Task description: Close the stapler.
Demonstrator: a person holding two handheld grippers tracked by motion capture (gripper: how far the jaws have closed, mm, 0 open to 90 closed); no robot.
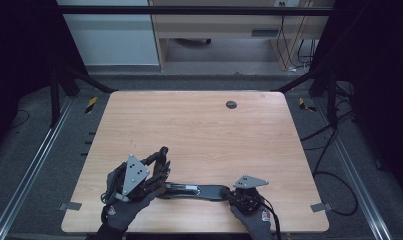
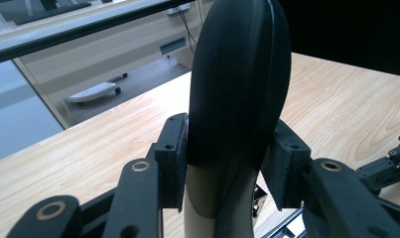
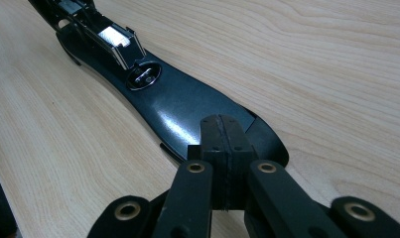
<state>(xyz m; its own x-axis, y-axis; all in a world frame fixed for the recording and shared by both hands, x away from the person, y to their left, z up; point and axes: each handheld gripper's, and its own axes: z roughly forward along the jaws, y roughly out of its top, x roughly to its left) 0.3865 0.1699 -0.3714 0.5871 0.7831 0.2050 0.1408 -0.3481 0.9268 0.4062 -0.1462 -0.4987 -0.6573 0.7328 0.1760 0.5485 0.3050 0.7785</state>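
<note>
Wood table [image 1: 199,125]: right gripper [image 1: 239,196], jaws shut, pins shoe insole [image 1: 209,190]; left gripper [image 1: 159,172], half-open, grips black shoe [image 2: 237,84] to fit it.

Lab: framed test table [image 1: 199,125], cables [image 1: 334,150]

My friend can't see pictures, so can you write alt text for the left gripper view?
A smooth black rounded plastic piece with a cream underside stands upright between the left gripper, its two black foam-padded jaws pressed against either side. Behind lies a light wooden table, with a pale cabinet and floor beyond.
</note>
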